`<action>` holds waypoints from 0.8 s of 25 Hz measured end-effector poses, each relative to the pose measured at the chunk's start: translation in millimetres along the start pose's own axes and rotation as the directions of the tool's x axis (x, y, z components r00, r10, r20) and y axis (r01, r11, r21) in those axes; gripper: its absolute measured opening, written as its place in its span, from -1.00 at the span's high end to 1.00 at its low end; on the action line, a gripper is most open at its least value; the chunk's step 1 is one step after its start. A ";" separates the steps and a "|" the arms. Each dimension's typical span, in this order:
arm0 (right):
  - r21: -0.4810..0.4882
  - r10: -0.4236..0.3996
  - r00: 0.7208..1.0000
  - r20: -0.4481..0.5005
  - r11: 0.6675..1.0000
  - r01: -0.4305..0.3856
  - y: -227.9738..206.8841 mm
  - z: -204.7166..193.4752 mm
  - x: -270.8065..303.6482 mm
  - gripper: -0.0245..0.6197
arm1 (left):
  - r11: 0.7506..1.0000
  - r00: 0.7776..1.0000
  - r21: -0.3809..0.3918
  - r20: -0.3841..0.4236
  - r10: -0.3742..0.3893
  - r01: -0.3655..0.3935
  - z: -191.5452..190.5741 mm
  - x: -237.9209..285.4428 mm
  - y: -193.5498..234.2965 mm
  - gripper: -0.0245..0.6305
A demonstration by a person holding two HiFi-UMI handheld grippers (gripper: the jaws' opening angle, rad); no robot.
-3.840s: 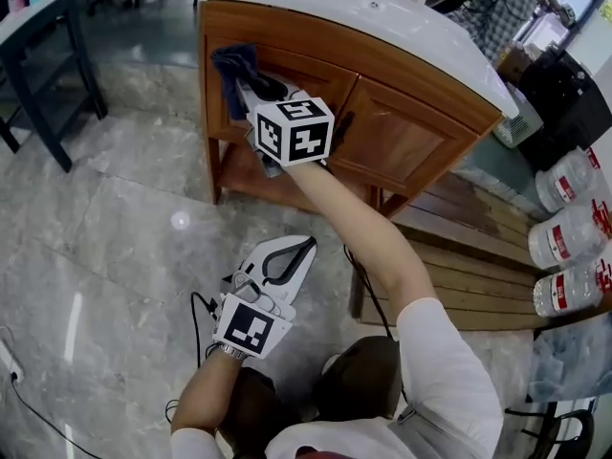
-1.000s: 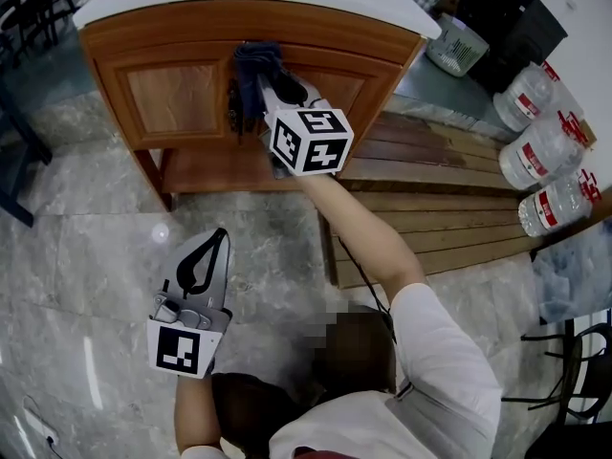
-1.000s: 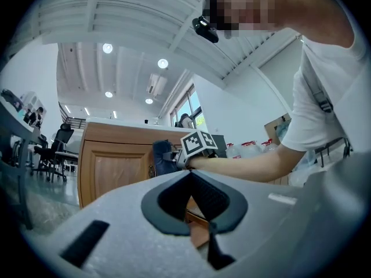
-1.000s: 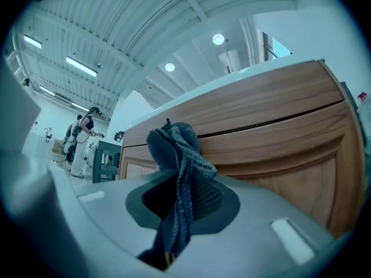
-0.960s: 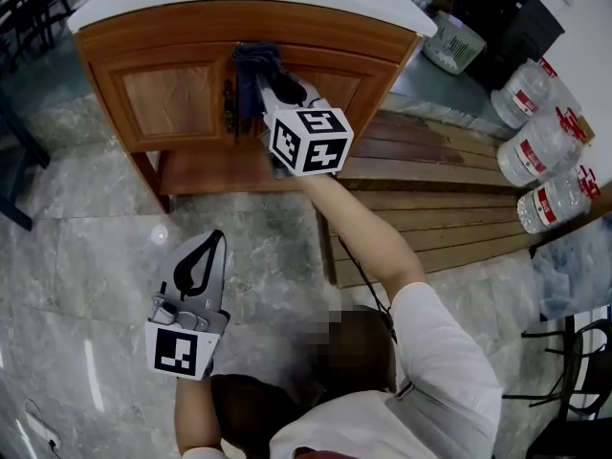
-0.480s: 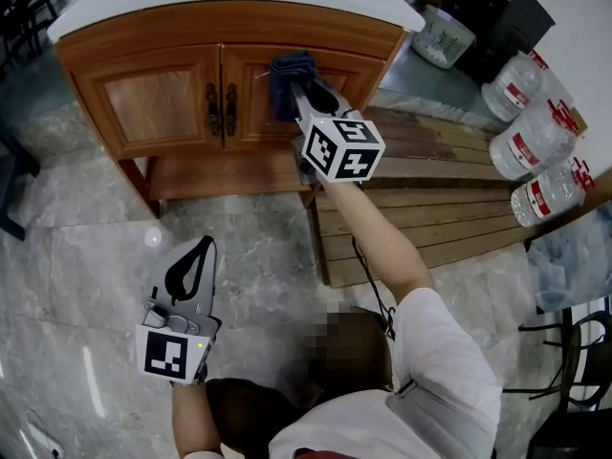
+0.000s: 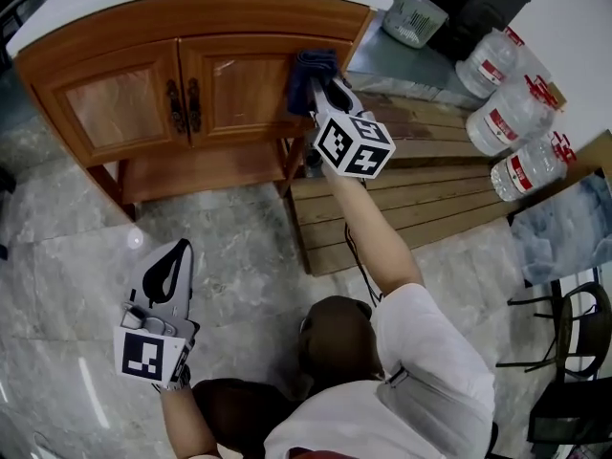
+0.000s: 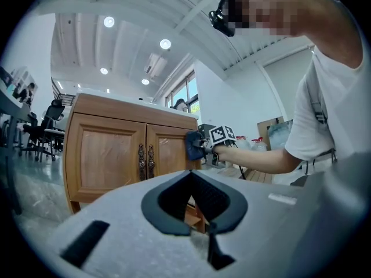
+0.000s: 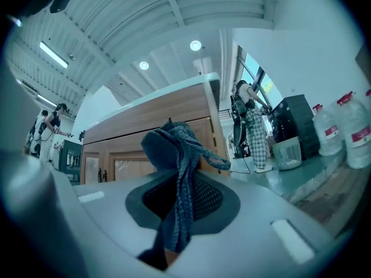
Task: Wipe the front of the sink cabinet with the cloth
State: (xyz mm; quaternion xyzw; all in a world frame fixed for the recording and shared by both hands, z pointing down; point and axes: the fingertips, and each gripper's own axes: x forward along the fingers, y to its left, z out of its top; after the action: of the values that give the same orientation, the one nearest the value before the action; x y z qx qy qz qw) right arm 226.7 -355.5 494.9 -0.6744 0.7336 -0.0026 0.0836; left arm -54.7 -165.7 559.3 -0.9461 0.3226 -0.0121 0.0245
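Glossy wood sink cabinet point(image 7: 239, 75), knitted cloth point(image 7: 311, 73), polished marble floor point(image 7: 229, 256).

bright, even ceiling lights | floor glare | fisheye edges | sharp

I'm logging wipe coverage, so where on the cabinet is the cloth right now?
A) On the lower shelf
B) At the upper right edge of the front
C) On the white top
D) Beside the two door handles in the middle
B: the cloth, clamped in the right gripper, sits against the upper right edge of the sink cabinet front, well to the right of the handles.
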 end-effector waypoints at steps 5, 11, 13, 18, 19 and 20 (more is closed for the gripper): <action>-0.017 -0.045 0.999 0.003 0.999 0.045 -23.7 -2.1 -15.5 0.74 | 1.000 1.000 0.004 0.003 -0.022 0.022 -0.6 3.4 -6.2 0.92; 0.010 -0.086 0.996 -0.005 0.996 0.086 -43.6 -6.2 -23.0 0.74 | 0.999 0.999 0.016 0.007 -0.038 0.038 2.8 5.6 -12.6 0.92; 0.017 -0.077 0.997 0.002 0.997 0.077 -39.9 -2.9 -28.2 0.74 | 0.999 0.999 0.018 0.008 -0.038 0.038 3.6 6.1 -14.3 0.92; 0.041 0.014 1.000 0.021 0.999 -0.015 -0.5 -1.1 -37.1 0.74 | 1.000 1.000 -0.001 0.004 -0.017 0.017 3.2 6.8 -13.1 0.92; 0.043 0.047 0.999 0.018 0.998 -0.047 13.3 -3.3 -35.1 0.74 | 1.000 1.000 0.000 0.004 -0.013 0.013 2.8 6.7 -12.0 0.92; 0.046 0.082 0.997 0.013 0.996 -0.082 28.2 -6.3 -32.5 0.74 | 1.000 1.000 0.003 0.004 -0.011 0.011 2.7 6.6 -11.5 0.92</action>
State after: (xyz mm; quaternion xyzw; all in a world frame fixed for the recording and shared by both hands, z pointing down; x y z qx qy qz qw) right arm 200.5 -321.4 501.7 -0.6417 0.7599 -0.0122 0.1034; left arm -42.3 -160.5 557.4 -0.9478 0.3175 -0.0107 0.0266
